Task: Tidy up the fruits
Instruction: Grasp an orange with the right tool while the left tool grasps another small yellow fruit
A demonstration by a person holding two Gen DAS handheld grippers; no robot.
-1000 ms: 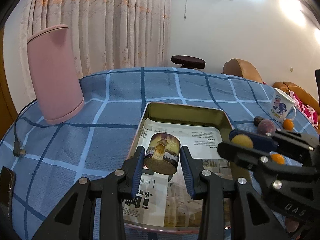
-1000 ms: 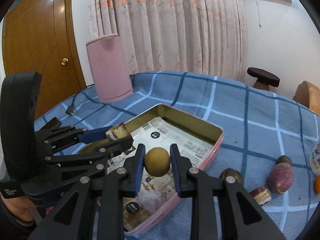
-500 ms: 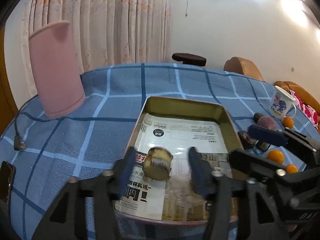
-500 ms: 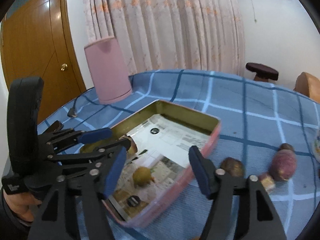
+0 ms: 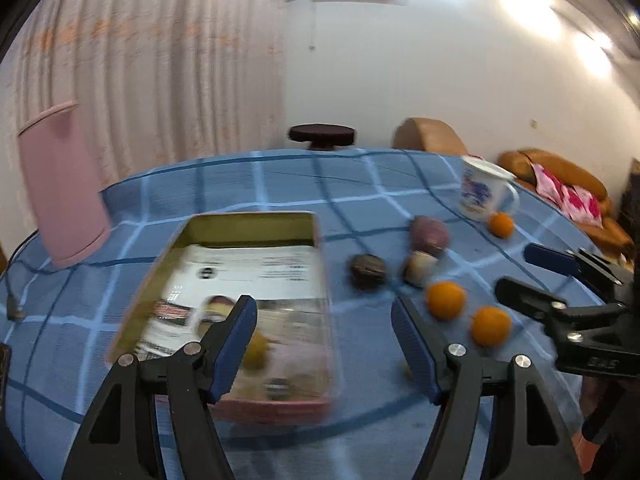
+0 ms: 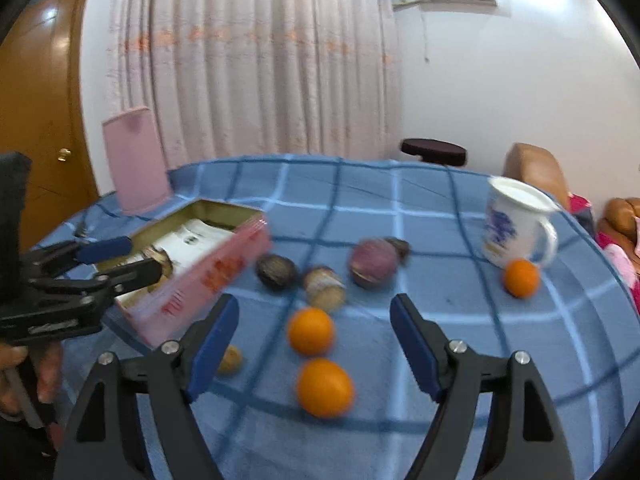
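Note:
A pink tin tray (image 5: 320,236) lined with newspaper sits on the blue checked table; it also shows in the right wrist view (image 6: 224,268). Inside lie a cut brown fruit piece (image 5: 216,306) and a yellow-brown round fruit (image 5: 256,350). My left gripper (image 5: 324,344) is open and empty over the tray's near right corner. My right gripper (image 6: 314,344) is open and empty above two oranges (image 6: 311,330) (image 6: 324,386). Dark passion fruits (image 6: 276,271), a cut piece (image 6: 324,288) and a purple fruit (image 6: 372,264) lie beyond. The frames are blurred.
A white mug (image 6: 516,224) with a blue print stands at the right with an orange (image 6: 520,278) beside it. A pink kettle (image 5: 60,188) stands at the left. A small yellow fruit (image 6: 230,358) lies near the tray's corner. A cable (image 5: 16,304) lies at the left edge.
Both grippers opened and let go of their fruits, which now lie in the tray. Both have swung right, toward the loose fruits on the table.

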